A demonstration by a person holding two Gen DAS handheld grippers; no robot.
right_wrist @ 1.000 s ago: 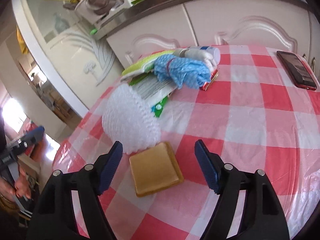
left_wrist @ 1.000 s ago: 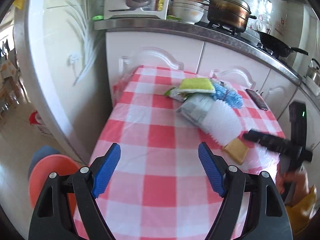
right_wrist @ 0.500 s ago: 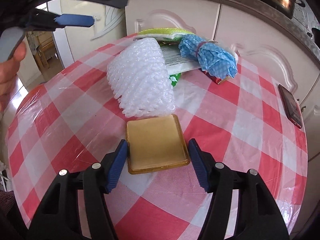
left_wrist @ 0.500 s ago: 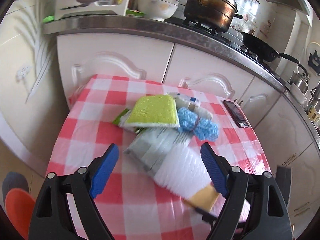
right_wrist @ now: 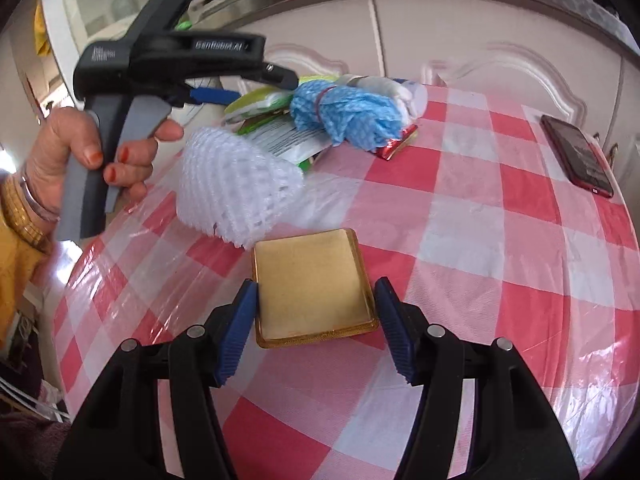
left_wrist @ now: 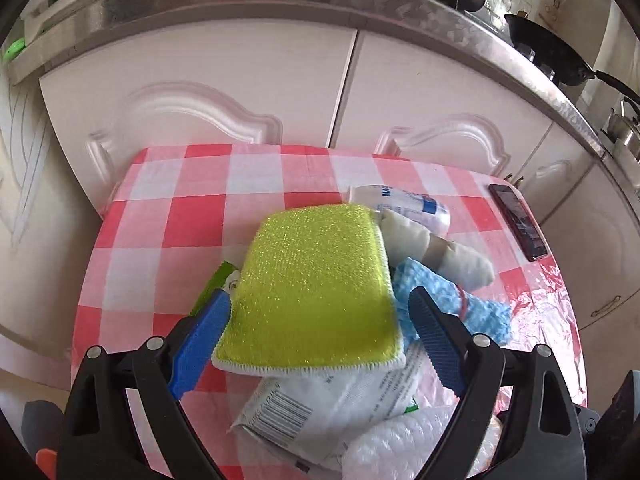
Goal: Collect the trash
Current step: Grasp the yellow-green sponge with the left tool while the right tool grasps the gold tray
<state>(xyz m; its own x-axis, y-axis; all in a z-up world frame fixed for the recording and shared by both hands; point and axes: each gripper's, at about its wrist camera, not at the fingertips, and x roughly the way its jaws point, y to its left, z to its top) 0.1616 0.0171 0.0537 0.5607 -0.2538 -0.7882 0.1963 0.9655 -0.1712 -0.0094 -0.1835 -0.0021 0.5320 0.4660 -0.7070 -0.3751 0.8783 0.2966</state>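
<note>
A pile of trash lies on the red-checked table (left_wrist: 180, 216). On top is a yellow-green sponge (left_wrist: 312, 284). My left gripper (left_wrist: 316, 328) is open, its blue pads on either side of the sponge's near end. Beside it lie a blue cloth bundle (left_wrist: 460, 304), a white roll (left_wrist: 440, 248), a white packet (left_wrist: 320, 404) and white foam netting (right_wrist: 232, 192). In the right wrist view my right gripper (right_wrist: 316, 320) is open around a flat tan pad (right_wrist: 312, 284); its left pad touches the edge. The left gripper (right_wrist: 216, 96) also shows there, over the pile.
A dark phone (left_wrist: 518, 222) lies near the table's right edge; it also shows in the right wrist view (right_wrist: 576, 156). White cabinets (left_wrist: 240, 80) and a steel counter with a pot and pan stand right behind the table. A red wrapper (right_wrist: 396, 142) peeks from under the blue cloth.
My left gripper moved forward over the table onto the pile and now straddles the sponge. My right gripper moved forward and narrowed around the tan pad.
</note>
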